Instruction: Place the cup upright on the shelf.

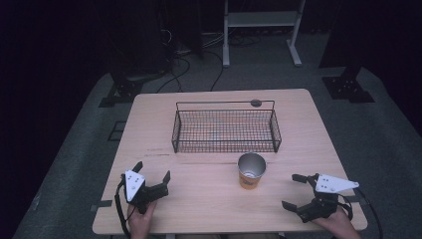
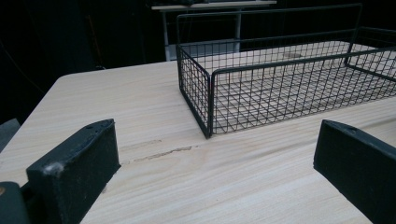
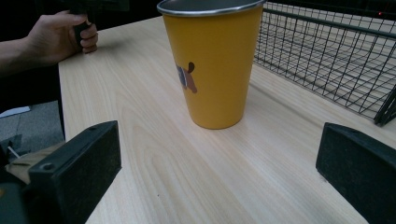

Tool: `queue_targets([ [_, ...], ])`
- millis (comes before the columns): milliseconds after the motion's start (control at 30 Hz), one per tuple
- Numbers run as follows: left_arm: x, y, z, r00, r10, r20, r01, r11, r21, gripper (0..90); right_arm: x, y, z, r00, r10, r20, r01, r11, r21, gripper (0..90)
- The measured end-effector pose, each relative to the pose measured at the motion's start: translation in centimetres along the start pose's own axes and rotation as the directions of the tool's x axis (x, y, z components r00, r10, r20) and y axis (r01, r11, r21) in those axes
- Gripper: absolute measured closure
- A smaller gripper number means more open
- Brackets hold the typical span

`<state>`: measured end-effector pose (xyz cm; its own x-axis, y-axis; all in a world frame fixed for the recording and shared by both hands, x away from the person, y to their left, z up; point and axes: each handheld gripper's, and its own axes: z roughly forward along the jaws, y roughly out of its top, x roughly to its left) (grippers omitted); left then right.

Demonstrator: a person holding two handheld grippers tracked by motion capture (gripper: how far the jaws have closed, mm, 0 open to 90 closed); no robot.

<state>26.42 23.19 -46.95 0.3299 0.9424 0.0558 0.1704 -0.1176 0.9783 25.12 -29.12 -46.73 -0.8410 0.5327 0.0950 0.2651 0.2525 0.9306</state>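
A yellow metal cup with a silver rim stands upright on the wooden table, just in front of a black wire basket that holds nothing I can see. My left gripper rests open near the table's front left, its jaws pointing toward the basket's near left corner. My right gripper is open at the front right, jaws pointing left at the cup, which stands a short way ahead of them. Nothing is between either pair of jaws.
A small dark round mark sits on the table behind the basket. Beyond the table stand a white metal frame, dark stands and cables on grey floor. In the right gripper view the person's other hand shows at far left.
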Motion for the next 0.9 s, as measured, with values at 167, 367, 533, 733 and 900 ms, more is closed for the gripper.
queue_targets([
  [167, 0.0, 0.0, 0.0, 1.0000, -0.002, 0.000, 0.002, 1.0000, 0.001, 0.0, 0.0, 0.3, 0.3, 1.0000, -0.004, 0.000, 0.004, 1.000, 0.000, 0.0],
  [367, 0.0, 0.0, 0.0, 1.0000, 0.002, -0.002, -0.002, 1.0000, 0.000, 0.0, 0.0, 1.2, 0.5, 0.9999, -0.017, -0.004, 0.017, 1.000, -0.008, 0.0],
  [533, 0.0, 0.0, 0.0, 1.0000, 0.000, -0.001, 0.000, 1.0000, 0.001, 0.0, 0.1, 1.7, 1.2, 0.9998, -0.016, -0.010, 0.016, 1.000, 0.008, 0.0],
  [733, 0.0, 0.0, 0.0, 1.0000, -0.001, 0.000, 0.001, 1.0000, 0.000, 0.0, 0.1, 2.1, 2.0, 0.9997, -0.020, -0.011, 0.020, 1.000, 0.014, 0.0],
  [900, 0.1, 0.0, 0.0, 1.0000, -0.005, 0.002, 0.005, 1.0000, -0.002, 0.0, 0.0, 2.6, 2.6, 0.9997, -0.018, -0.018, 0.018, 1.000, 0.014, 0.0],
])
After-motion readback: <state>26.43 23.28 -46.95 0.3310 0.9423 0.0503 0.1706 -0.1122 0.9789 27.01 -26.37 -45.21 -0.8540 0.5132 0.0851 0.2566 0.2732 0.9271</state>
